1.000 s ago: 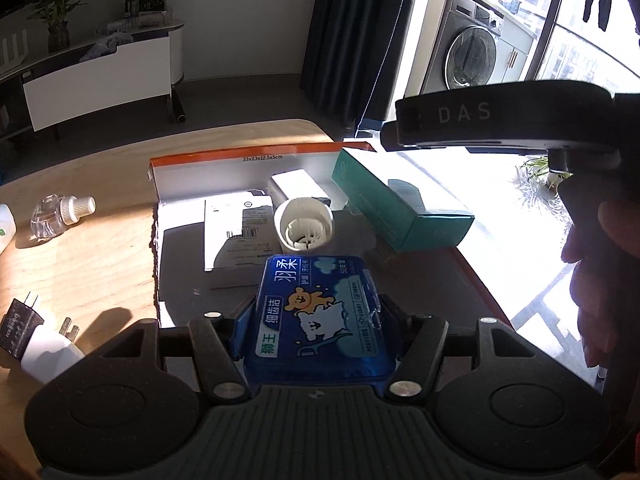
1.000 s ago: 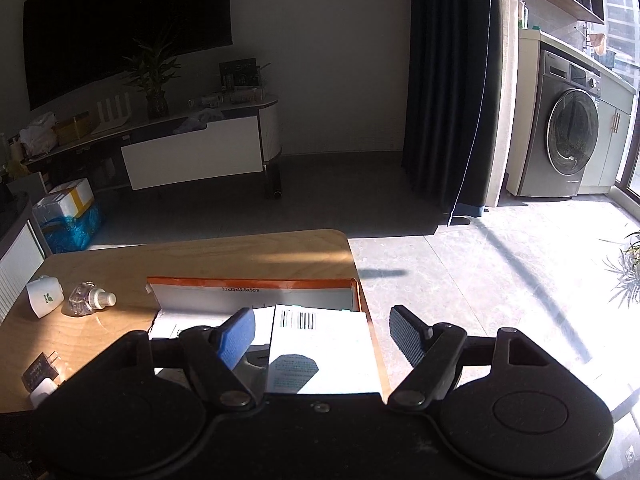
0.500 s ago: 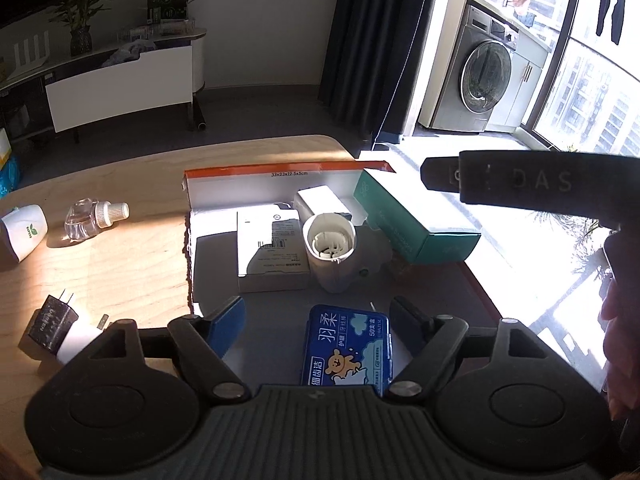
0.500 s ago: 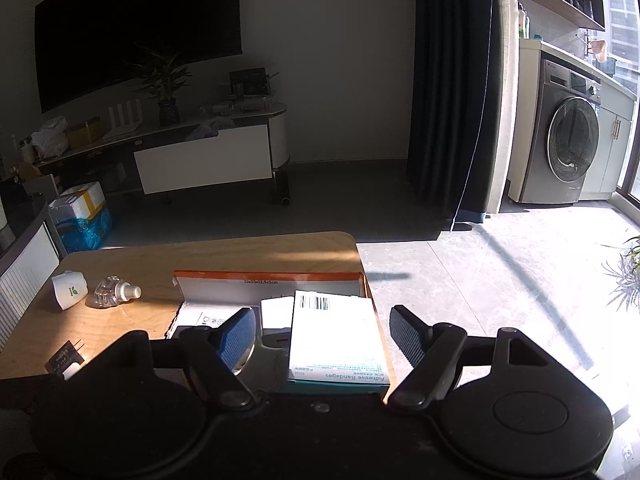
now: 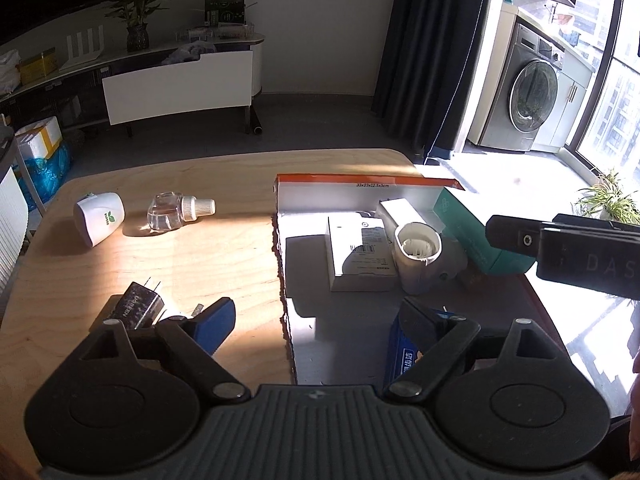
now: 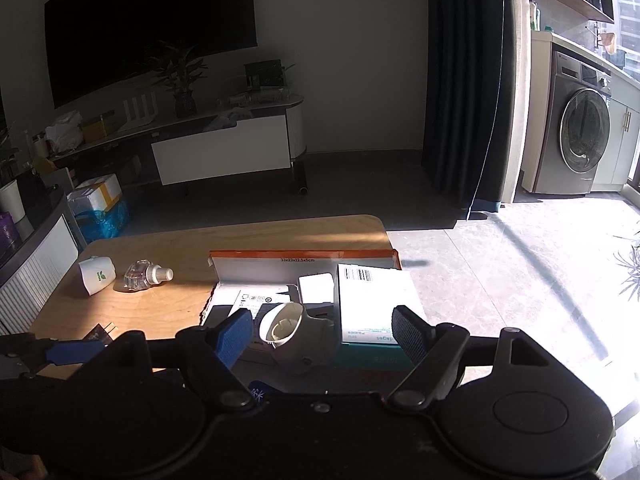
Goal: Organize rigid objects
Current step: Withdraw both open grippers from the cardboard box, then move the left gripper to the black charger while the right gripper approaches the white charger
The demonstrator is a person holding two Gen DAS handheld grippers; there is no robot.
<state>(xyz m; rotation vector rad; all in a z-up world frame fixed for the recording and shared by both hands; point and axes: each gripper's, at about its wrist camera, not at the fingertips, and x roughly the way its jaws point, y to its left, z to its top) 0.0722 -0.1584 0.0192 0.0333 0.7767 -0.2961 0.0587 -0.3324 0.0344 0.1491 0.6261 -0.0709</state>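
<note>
Evidently the blue tin (image 5: 404, 354) now lies in the tray (image 5: 360, 190) at its near edge, partly hidden behind my left gripper (image 5: 316, 318), whose jaws have just been opening and stand wide with nothing between them; the right-hand finger overlaps the tin in view, and I cannot tell whether it touches. Judgement: this deposit is done, and the step in hand is to move off and fetch the next loose item. To do that well, I would lift clear before swinging toward the table (image 5: 180, 248), so the finger does not drag the tin out of place. Remaining outside the tray: the black plug adapter (image 5: 138, 306) nearest, then the clear refill bottle (image 5: 176, 210) and the white cap (image 5: 100, 218) farther off. The adapter lies close to a second white item, so a square approach is advisable. My right gripper (image 6: 322, 326) hangs wide and empty over the teal box (image 6: 374, 300) and white diffuser (image 6: 294, 334) inside the tray.
</note>
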